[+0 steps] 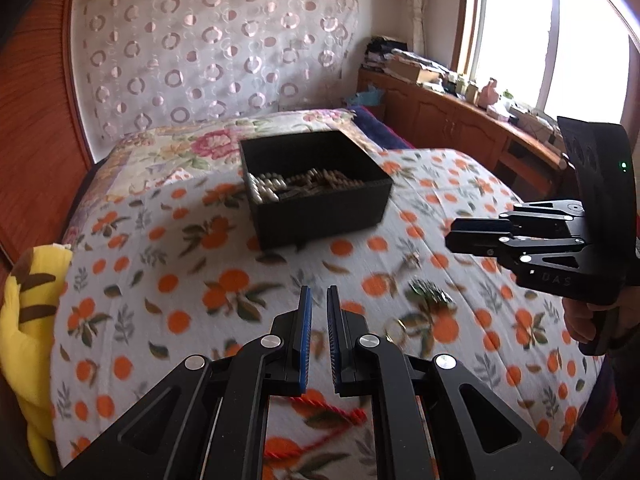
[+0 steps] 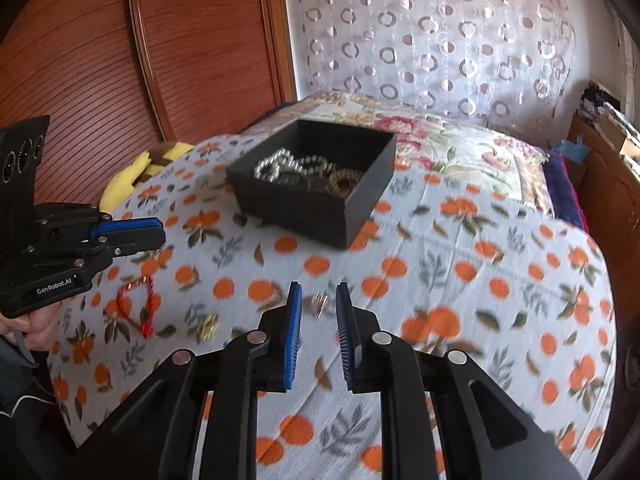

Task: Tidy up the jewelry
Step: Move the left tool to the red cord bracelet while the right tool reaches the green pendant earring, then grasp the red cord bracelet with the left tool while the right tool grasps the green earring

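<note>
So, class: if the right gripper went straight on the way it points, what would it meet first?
Probably the small gold piece lying on the orange-print bedspread, seen between the right gripper fingertips; blur leaves depth uncertain.

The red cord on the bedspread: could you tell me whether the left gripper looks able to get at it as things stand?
Probably yes. The red cord lies loose on the bedspread just below the left gripper, with nothing on top of it or between them. The jaws look shut, though, so they would need to open first.
</note>
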Tool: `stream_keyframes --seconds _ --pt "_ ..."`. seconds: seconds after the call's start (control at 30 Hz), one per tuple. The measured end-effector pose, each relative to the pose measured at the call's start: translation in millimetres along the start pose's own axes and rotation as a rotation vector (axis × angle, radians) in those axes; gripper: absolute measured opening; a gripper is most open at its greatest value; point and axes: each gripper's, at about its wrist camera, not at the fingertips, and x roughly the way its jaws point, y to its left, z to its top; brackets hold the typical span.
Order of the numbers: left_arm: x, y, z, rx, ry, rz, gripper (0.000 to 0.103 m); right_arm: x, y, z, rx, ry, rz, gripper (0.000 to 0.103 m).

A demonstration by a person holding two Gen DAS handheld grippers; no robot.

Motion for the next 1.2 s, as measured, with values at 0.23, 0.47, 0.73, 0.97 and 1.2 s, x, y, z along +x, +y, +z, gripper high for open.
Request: stream_keyframes --seconds 0.23,0.47,0.73,0.97,1.2 --pt "-7 -8 -21 0.025 0.027 0.018 0.007 5 11 -16 -0.007 0.022 0.018 0.023" --pt "-19 24 -41 -0.035 0.043 0.073 0.012 14 18 -20 -0.023 0.056 0.024 0.033" --pt "-18 55 -58 -0.101 0.067 0.120 0.012 29 32 -19 -0.111 0.105 -0.056 0.033" --pt "-17 56 -61 -0.101 0.076 0.109 0.020 30 31 -18 -0.119 0.109 -0.058 0.015" --pt "-15 47 -61 -0.080 0.082 0.090 0.023 27 28 -23 -0.102 0.081 -0.052 0.015"
